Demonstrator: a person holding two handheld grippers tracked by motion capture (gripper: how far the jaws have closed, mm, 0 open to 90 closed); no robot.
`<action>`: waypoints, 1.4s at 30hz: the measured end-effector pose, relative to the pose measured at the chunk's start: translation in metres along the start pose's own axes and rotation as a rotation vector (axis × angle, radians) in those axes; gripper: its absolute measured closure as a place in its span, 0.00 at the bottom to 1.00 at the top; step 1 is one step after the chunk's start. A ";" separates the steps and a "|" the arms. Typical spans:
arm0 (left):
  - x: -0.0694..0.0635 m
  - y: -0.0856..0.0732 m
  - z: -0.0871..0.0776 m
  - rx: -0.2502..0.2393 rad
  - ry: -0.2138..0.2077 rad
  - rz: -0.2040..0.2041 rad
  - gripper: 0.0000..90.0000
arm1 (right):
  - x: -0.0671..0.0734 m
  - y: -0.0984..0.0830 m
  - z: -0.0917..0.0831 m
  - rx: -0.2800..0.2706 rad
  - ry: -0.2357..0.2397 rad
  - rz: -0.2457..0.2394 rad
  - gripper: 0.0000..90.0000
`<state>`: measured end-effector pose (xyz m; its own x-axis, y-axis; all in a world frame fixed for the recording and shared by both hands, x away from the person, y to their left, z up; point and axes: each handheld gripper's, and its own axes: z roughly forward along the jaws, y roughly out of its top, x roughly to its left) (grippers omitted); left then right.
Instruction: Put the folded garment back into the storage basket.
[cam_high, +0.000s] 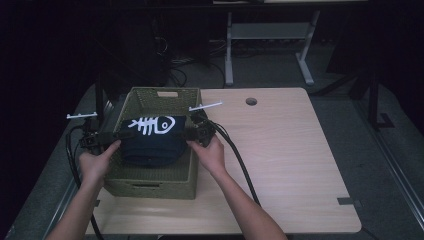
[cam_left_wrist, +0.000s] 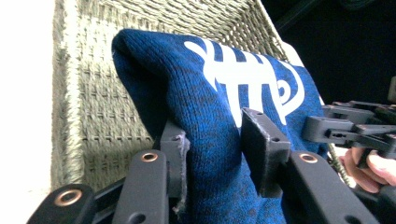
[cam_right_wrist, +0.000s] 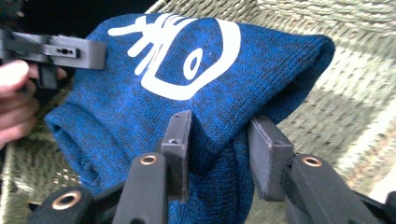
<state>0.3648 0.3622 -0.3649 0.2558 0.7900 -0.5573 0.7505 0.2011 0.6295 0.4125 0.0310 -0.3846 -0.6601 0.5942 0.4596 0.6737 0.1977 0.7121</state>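
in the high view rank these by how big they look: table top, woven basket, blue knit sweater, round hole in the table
Largest to smallest as they look in the high view:
1. table top
2. woven basket
3. blue knit sweater, held over the basket by the left gripper and right gripper
4. round hole

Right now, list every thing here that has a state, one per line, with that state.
Blue sweater: folded, fish-bone print up, held over the basket by both tongs.
Basket: upright, open-topped, at the table's left end.
Left tongs: shut on the sweater's edge.
Right tongs: shut on the sweater's opposite edge.
Table: bare wood to the right of the basket.
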 end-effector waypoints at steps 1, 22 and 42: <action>0.000 0.000 0.000 0.000 0.000 0.000 0.64 | 0.002 0.000 -0.002 0.000 -0.029 -0.011 0.64; -0.014 0.002 -0.005 -0.111 0.010 0.025 0.60 | 0.005 0.010 -0.031 -0.091 -0.019 -0.072 0.58; -0.044 -0.007 -0.003 -0.125 -0.045 0.094 0.51 | -0.016 0.005 -0.067 -0.163 0.144 -0.002 0.43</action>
<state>0.3466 0.3280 -0.3426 0.3508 0.7826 -0.5143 0.6406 0.2001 0.7414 0.4041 -0.0301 -0.3531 -0.7100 0.4738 0.5210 0.6175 0.0631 0.7840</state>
